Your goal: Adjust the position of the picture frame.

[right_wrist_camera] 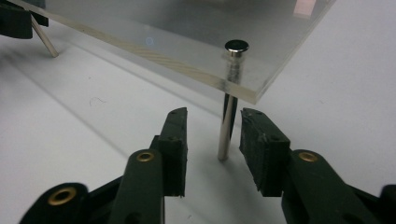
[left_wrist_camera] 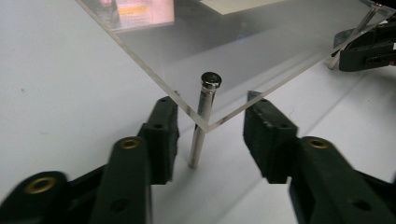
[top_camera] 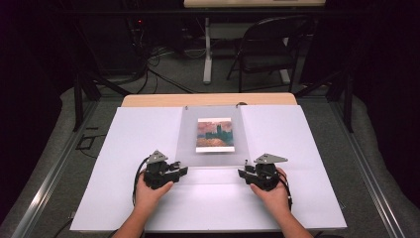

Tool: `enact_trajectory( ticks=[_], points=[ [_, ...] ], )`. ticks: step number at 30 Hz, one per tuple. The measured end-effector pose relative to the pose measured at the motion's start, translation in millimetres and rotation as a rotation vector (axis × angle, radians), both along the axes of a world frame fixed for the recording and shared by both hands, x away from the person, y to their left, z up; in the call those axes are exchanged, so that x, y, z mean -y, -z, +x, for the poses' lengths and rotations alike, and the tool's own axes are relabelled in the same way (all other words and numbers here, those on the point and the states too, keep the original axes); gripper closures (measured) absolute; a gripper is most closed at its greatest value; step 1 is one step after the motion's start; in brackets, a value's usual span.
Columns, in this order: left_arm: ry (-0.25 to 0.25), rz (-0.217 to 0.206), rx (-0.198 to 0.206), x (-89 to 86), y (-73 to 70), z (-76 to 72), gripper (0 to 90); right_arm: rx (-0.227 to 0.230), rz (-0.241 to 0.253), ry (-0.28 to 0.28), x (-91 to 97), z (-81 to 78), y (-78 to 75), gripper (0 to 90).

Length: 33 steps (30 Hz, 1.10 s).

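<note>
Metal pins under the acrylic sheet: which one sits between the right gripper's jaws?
The pin at the sheet's near right corner, flanked by the right gripper's open jaws, untouched. The near left corner's pin stands between the left gripper's jaws.

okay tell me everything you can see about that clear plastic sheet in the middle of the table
The clear sheet is a thick, rigid, rectangular plate, acrylic by its look, with polished edges. It is held above the white table cover on slim metal pins through its corners; the near-left pin and near-right pin have flat heads above it. A small painted picture shows through it. The open grippers flank those pins without touching.
</note>
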<state>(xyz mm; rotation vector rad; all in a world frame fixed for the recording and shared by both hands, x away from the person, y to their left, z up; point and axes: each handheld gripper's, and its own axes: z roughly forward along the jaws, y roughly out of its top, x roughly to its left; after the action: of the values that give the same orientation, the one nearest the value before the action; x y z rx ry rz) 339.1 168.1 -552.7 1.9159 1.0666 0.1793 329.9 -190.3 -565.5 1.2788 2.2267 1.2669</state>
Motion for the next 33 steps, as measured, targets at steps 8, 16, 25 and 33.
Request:
enact_trajectory(
  ticks=[8,16,25,33],
  points=[
    [-0.008,0.000,0.016,1.4,1.8,-0.8,40.8,0.017,0.016,-0.010,-3.1,-2.8,0.5,47.3],
    [-0.011,0.001,0.033,1.3,1.3,-1.4,37.8,0.028,-0.004,-0.021,-4.9,-3.0,1.1,41.6],
    [-0.008,0.015,0.052,2.6,-0.8,-3.5,36.0,0.017,-0.030,-0.061,-6.5,-4.0,0.6,42.7],
    [0.023,0.065,0.058,4.3,-2.1,-8.9,35.9,0.031,-0.065,-0.088,-9.9,-8.9,-2.3,40.4]
  ],
)
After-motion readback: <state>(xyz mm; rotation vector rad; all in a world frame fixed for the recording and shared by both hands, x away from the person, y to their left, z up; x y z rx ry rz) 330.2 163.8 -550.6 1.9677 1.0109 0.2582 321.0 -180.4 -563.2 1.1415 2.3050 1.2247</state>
